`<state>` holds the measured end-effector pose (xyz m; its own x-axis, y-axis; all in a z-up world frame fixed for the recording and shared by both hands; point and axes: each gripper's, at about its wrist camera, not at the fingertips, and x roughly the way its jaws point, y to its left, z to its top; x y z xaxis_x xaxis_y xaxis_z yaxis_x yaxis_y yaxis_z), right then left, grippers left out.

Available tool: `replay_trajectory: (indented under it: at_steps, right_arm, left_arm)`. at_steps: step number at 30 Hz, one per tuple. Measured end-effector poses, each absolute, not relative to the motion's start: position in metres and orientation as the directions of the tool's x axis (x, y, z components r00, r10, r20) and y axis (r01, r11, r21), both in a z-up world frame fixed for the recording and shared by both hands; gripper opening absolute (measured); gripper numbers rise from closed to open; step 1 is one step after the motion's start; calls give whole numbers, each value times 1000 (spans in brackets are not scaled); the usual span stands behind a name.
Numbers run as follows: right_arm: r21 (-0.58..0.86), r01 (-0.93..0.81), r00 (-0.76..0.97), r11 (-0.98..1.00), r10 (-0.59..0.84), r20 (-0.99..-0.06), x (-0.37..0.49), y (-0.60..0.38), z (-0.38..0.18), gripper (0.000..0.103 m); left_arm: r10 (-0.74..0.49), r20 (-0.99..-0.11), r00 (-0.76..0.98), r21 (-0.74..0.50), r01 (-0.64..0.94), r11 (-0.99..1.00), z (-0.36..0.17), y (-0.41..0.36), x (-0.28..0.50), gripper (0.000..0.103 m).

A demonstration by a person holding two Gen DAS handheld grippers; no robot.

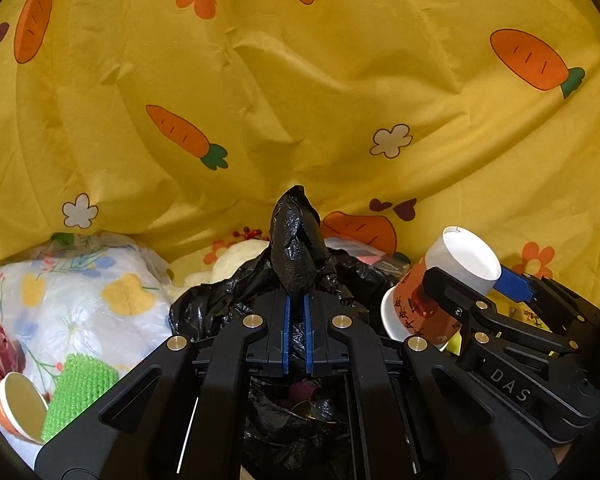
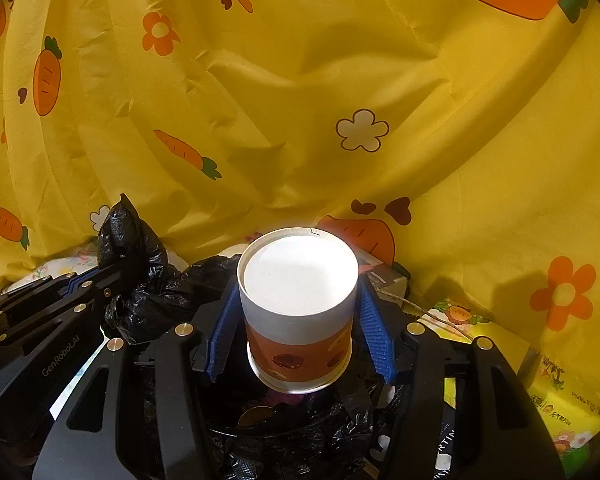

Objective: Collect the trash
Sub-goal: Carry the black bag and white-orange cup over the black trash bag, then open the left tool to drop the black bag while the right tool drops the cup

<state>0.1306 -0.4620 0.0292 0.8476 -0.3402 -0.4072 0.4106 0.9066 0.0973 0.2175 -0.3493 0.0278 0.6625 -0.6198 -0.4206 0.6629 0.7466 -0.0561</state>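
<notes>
The left gripper (image 1: 297,300) has its blue pads pressed together on a bunched fold of the crinkled black plastic trash bag (image 1: 296,248), holding that edge up, while the right gripper (image 2: 298,312) pinches an upside-down orange-and-white paper cup (image 2: 298,304) by its sides just above the bag's dark mouth. To finish well, I would keep the lifted fold taut so the opening stays wide, lower the cup until its rim is past the plastic (a second paper cup (image 1: 16,408) waits at far left), then spread the right fingers.
</notes>
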Motion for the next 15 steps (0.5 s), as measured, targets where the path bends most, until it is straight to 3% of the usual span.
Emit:
replay_trajectory:
  at_steps: [13,15]
  right_arm:
    - [108,431,832,896,-348,-432,143,-471,20,57]
    - [113,435,830,893,-349,-436,145,-473,19,57]
  left_arm:
    - [-653,-448,610,-103,691,716,10,-363,231,5]
    - [-659,-442,609,-108,693,713,10,-362,232,11]
